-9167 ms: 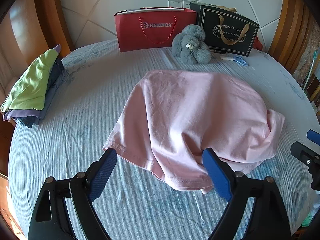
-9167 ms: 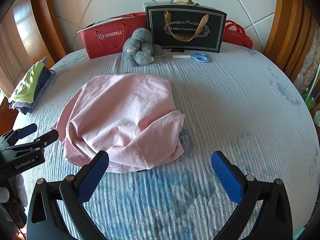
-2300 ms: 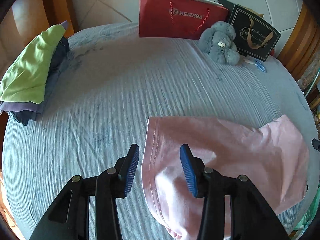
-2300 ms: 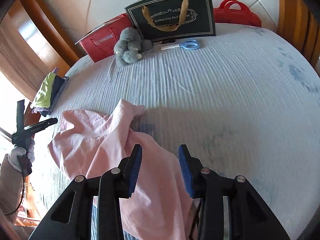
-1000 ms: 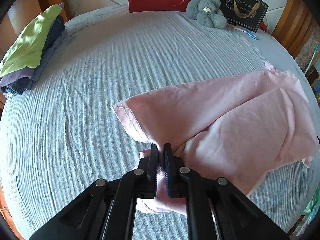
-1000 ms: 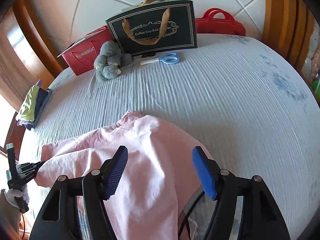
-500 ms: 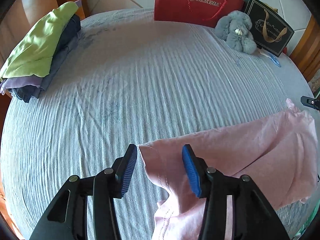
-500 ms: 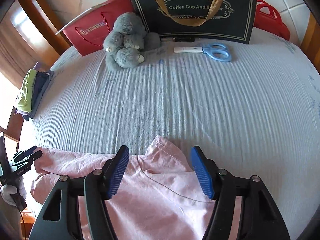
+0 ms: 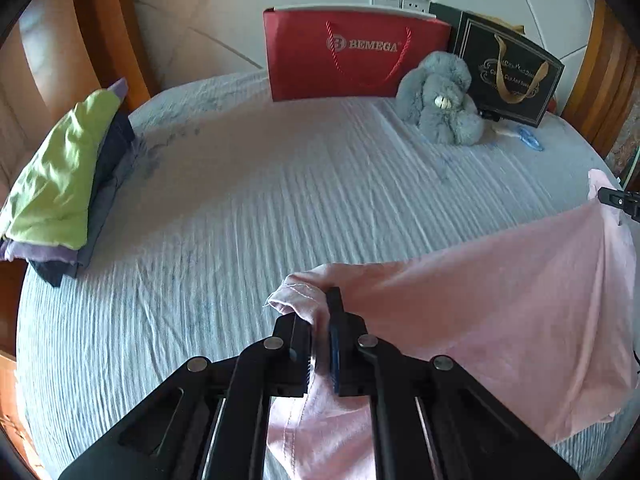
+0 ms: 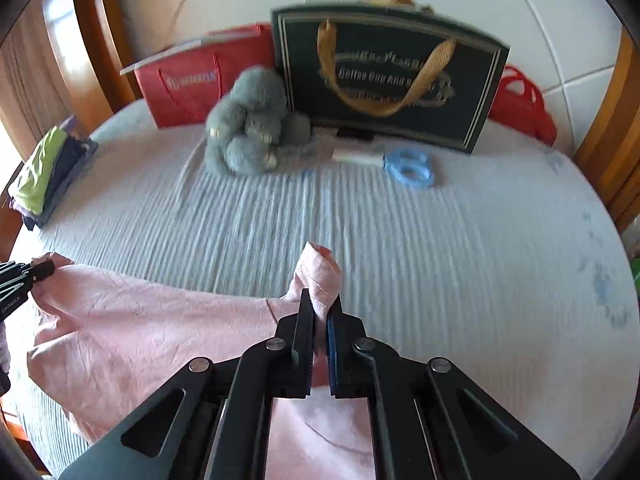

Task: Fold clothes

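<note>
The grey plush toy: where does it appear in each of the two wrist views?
Left wrist: grey plush toy at upper right, between the two bags.
Right wrist: it sits upper left of centre.
Shared landmark: the black gift bag beside it.

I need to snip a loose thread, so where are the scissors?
In the right wrist view, the blue-handled scissors lie on the bed at its far side, just in front of the black gift bag and right of the grey plush toy.

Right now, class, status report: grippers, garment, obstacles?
Left gripper and right gripper both shut on pink shirt. Shirt stretched between them. Nothing in the way.
</note>
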Demonstrator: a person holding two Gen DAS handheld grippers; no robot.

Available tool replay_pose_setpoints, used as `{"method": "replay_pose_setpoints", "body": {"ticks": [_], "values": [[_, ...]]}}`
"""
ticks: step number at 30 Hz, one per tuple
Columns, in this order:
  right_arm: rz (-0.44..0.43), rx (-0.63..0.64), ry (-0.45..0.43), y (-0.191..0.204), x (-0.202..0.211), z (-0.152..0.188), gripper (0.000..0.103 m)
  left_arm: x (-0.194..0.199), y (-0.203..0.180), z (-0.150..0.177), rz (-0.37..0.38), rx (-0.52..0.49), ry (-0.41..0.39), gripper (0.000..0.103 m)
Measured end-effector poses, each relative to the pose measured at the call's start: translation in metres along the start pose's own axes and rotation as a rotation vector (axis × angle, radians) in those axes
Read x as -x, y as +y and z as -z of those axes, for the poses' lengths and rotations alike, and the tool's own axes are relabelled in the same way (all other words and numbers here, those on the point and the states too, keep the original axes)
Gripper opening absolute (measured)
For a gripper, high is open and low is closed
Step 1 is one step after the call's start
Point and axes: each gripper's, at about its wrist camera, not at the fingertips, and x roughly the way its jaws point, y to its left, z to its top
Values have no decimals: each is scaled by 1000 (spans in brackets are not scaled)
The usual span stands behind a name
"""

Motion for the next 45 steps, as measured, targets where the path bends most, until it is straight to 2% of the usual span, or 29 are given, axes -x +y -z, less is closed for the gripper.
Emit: {"method": "replay_pose_setpoints", "body": {"ticks": [1,3,5,6,7,8,11,13,15,24,26,28,36,38,45], "values": [[9,6,-35,-2,9,-6,4,2,-1,-17,-5,-8,-31,5],[45,25,-106,-6,14,-39,5,0,-4,-58,-35,-23,-94,5],[106,31,-163,-12,13,-71,9,-8,-3,-103,-65,-2,-146,10],[152,26,-183,-15,10,-86,29,-14,-2,-123,-68,9,-151,12],[181,13,-196,-19,10,-96,57,-19,-1,-142,-69,20,-155,20],[209,-1,-209,-23,10,-106,65,-24,-1,-157,-68,23,-149,29],[180,-48,-220,-33,23,-105,65,-19,-2,-166,-52,4,-143,36],[145,-68,-210,-39,33,-91,65,-15,-4,-151,-27,-11,-112,41],[130,-86,-177,-46,40,-62,65,-12,-6,-129,-2,-21,-75,42],[67,-217,-19,-65,70,98,66,8,-3,29,47,20,94,42],[52,-246,16,-69,77,133,66,11,-3,58,43,25,123,42],[36,-254,36,-66,84,154,66,13,-3,79,42,39,151,42],[0,-267,75,-36,114,219,69,24,-13,116,118,46,163,42],[-13,-268,83,-23,118,229,76,28,-17,121,136,29,161,42],[-20,-229,128,20,109,252,77,29,-39,139,201,-34,180,44]]}}
